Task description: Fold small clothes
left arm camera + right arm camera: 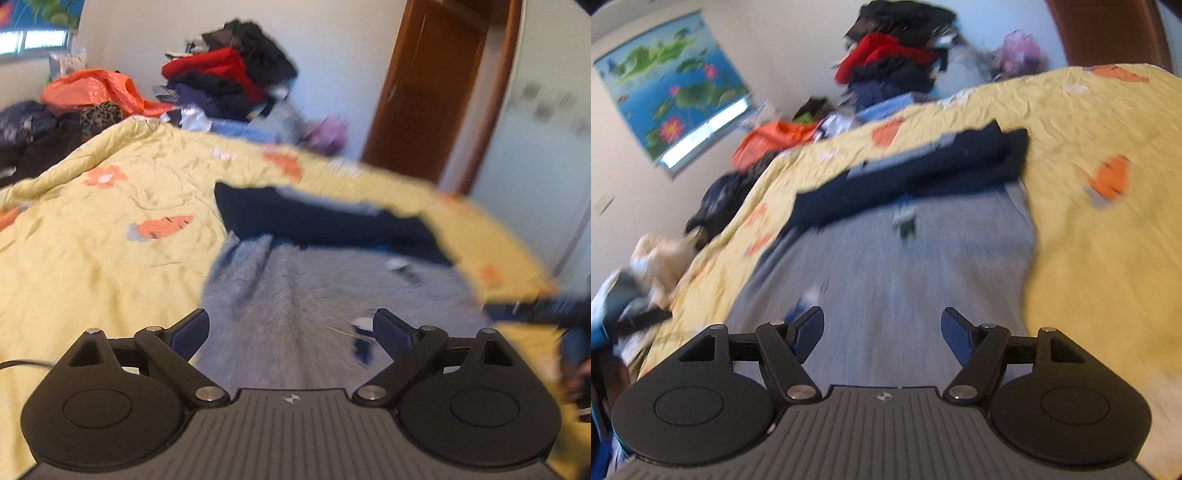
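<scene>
Between my left jaws (291,332), spread wide and empty, and my right jaws (882,332), also apart and empty, lies the grey garment (314,295) flat on the yellow bed (92,240), a navy fold (905,173) across its far end.

A yellow quilt (92,229) with orange flower prints covers the bed, creased throughout. Beyond its far edge a heap of dark and red clothes (229,74) stands against the white wall, with an orange plastic bag (92,88) near it to the left and a purple bag (1021,50) to the right. A brown wooden door (424,92) is at the right, and a lotus-print blind (672,85) covers the window.
</scene>
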`<move>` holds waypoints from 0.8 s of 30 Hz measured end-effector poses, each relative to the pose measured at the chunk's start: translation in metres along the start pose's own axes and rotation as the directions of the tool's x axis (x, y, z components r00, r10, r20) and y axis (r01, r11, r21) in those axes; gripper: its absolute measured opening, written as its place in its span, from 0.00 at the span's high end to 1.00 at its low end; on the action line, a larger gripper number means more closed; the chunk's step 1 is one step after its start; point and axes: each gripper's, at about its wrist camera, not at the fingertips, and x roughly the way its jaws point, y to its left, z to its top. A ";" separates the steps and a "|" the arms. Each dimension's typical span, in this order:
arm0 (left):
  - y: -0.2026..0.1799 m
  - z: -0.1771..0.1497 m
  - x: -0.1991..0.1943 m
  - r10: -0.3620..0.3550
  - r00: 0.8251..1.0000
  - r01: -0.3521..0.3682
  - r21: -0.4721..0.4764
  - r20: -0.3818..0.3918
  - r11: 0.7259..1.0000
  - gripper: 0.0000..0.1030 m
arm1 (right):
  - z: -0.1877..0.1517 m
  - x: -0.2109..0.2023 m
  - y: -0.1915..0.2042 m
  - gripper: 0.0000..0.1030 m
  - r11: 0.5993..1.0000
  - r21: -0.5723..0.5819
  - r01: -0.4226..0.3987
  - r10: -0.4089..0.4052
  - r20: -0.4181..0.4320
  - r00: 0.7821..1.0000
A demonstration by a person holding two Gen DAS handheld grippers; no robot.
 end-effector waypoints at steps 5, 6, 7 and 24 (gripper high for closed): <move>-0.024 -0.001 0.079 0.117 0.987 -0.108 0.085 -0.109 0.990 0.07 | 0.020 0.059 0.010 0.31 0.980 -0.106 0.167 -0.170 -0.023 0.985; -0.020 -0.005 0.087 0.130 0.981 -0.119 0.081 -0.146 0.990 0.07 | 0.017 0.067 0.007 0.31 0.968 -0.129 0.216 -0.223 -0.047 0.974; -0.021 -0.013 0.090 0.147 0.982 -0.134 0.104 -0.123 0.985 0.05 | 0.010 0.067 0.002 0.35 0.956 -0.175 0.236 -0.243 -0.021 0.970; -0.017 -0.027 0.085 0.136 0.989 -0.128 0.126 -0.056 0.984 0.02 | -0.021 0.055 -0.003 0.11 0.889 -0.331 0.316 -0.311 0.069 0.948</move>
